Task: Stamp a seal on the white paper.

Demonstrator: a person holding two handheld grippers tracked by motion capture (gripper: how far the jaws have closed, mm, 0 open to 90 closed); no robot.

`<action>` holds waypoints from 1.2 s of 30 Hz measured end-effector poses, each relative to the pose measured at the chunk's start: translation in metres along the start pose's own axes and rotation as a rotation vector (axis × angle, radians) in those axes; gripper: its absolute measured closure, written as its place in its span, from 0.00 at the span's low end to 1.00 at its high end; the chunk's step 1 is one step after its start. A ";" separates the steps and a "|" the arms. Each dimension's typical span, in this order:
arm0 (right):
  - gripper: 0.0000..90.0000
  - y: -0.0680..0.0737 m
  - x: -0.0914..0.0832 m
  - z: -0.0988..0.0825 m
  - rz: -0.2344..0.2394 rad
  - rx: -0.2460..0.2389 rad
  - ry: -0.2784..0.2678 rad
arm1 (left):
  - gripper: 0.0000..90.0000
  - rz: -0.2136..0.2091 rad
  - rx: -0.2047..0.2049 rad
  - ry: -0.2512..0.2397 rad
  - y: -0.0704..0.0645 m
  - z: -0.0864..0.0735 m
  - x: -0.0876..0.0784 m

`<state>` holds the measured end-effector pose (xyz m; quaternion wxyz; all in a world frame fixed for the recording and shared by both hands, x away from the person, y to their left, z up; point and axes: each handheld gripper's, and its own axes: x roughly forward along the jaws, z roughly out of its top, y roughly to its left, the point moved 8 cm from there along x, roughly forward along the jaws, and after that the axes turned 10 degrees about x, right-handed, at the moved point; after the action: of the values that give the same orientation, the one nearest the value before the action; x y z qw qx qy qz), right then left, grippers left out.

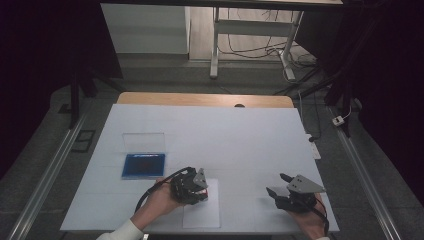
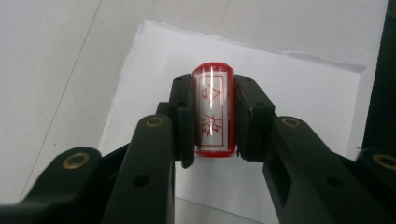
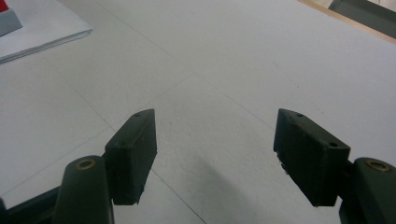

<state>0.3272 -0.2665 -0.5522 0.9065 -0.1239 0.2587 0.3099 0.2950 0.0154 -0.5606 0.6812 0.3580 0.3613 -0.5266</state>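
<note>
Premises: a lab or test bay. A table [image 1: 200, 125] under a white sheet stands between dark curtains [image 1: 45, 60]; metal rails [image 1: 45, 175] run along the grey floor either side. Behind, a desk frame [image 1: 250, 30], loose cables [image 1: 280, 50] and a power strip [image 1: 340, 120].

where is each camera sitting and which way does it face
High view: above the person's side, looking forward and down on the table; both hands, left tool, right tool.
Left gripper view: rides the left tool, looking down at paper; its jaws clamp a red stamp.
Right gripper view: rides the right tool, looking along the table; its jaws are apart.
Shared: paper in all three.
</note>
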 end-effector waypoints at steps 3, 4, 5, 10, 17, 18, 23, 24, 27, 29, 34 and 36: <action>0.33 0.000 0.000 0.000 0.004 0.002 -0.005 | 0.79 0.003 0.004 0.001 0.000 0.000 0.000; 0.33 0.000 0.000 0.000 0.004 0.003 -0.005 | 0.79 0.008 0.007 0.004 0.000 0.000 0.000; 0.33 -0.001 -0.001 0.000 -0.002 0.002 -0.002 | 0.79 0.017 0.009 0.004 -0.001 0.001 -0.001; 0.33 -0.002 -0.001 0.000 0.001 0.003 -0.004 | 0.78 0.030 0.008 -0.008 -0.001 0.003 -0.005; 0.33 -0.003 -0.003 0.000 -0.003 0.005 -0.013 | 0.78 0.033 0.019 -0.038 -0.005 0.011 -0.007; 0.33 -0.003 -0.004 0.000 -0.002 0.006 -0.014 | 0.78 0.030 0.015 -0.046 -0.006 0.012 -0.008; 0.33 -0.003 -0.005 0.000 -0.004 0.007 -0.015 | 0.78 0.016 -0.006 -0.096 -0.005 0.013 -0.016; 0.33 -0.003 -0.005 0.000 -0.006 0.006 -0.012 | 0.78 0.015 -0.008 -0.105 -0.004 0.013 -0.018; 0.33 -0.004 -0.004 0.000 -0.006 0.006 -0.010 | 0.78 0.007 -0.024 -0.140 -0.001 0.014 -0.025; 0.33 -0.004 -0.004 -0.001 -0.008 0.007 -0.010 | 0.78 0.008 -0.033 -0.155 0.001 0.013 -0.030; 0.33 -0.004 -0.004 -0.001 -0.004 0.009 -0.014 | 0.78 0.018 -0.049 -0.190 0.007 0.012 -0.046; 0.33 -0.004 -0.004 -0.001 -0.003 0.010 -0.014 | 0.78 0.025 -0.056 -0.201 0.009 0.011 -0.052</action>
<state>0.3267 -0.2720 -0.5506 0.9094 -0.1176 0.2536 0.3080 0.2955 0.0317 -0.5093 0.7302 0.2886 0.3011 -0.5411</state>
